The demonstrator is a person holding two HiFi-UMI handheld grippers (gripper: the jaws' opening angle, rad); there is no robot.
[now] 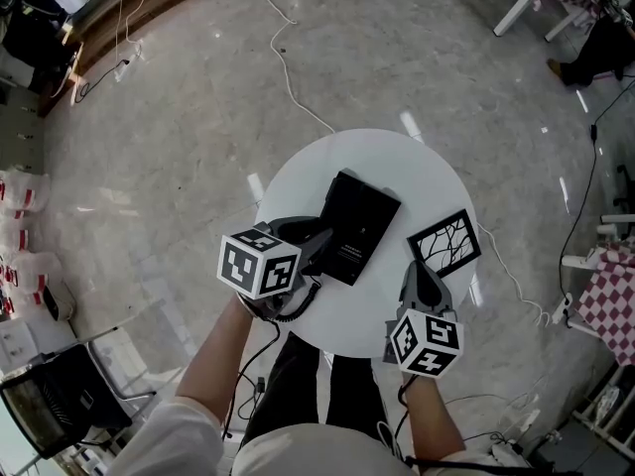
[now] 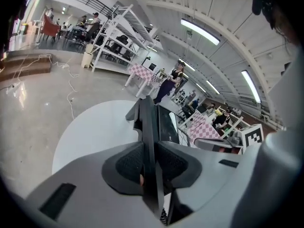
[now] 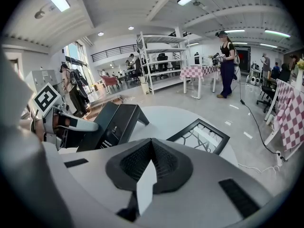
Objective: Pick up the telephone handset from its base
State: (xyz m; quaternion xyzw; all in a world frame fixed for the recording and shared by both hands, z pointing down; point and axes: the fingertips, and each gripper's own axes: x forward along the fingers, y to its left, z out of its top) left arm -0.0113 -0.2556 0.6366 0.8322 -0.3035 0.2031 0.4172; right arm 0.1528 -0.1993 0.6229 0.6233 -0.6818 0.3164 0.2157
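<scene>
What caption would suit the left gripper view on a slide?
Left gripper clamped on black handset, round white table beyond.

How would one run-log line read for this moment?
left gripper: shut on handset | handset: alongside base | right gripper: shut, empty

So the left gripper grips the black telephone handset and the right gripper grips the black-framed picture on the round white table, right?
No: the right gripper is shut on nothing; the right gripper view shows the black-framed picture lying untouched on the round white table beyond it. The left gripper does grip the black telephone handset.
</scene>
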